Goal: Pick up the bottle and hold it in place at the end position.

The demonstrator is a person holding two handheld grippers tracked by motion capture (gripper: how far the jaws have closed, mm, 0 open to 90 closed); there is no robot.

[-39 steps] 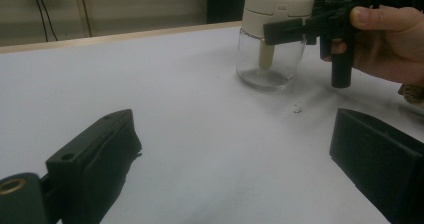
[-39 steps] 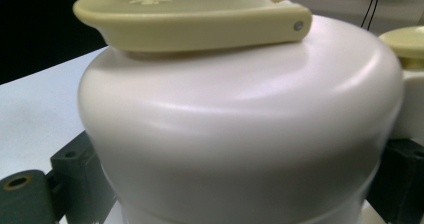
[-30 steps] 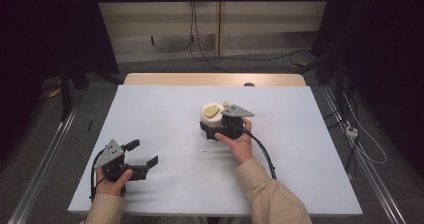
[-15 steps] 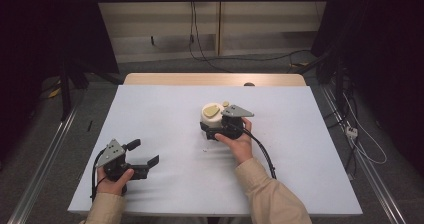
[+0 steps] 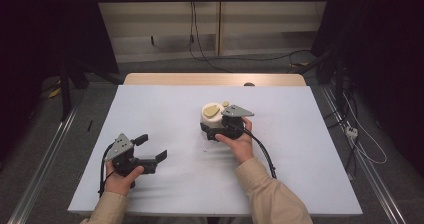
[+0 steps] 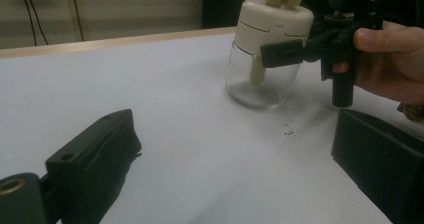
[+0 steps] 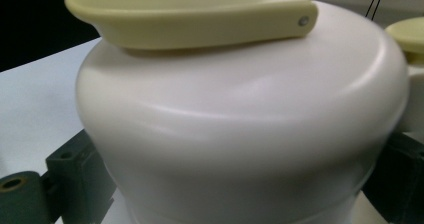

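A clear jar (image 5: 211,112) with a bulky white lid and a pale yellow flap on top stands upright a little right of the table's middle. My right gripper (image 5: 214,125) is shut on the jar, one jaw on either side just below the lid. In the right gripper view the lid (image 7: 240,109) bulges between the two jaws. The left gripper view shows the jar (image 6: 270,24) with one right jaw across its front and a hand behind it. My left gripper (image 5: 152,147) rests open near the front left, nothing between its jaws, which point toward the jar.
The white table top (image 5: 300,174) has a wooden strip (image 5: 215,79) along its far edge. A few small specks (image 6: 288,130) lie on the surface in front of the jar. Cables (image 5: 360,139) run over the floor to the right.
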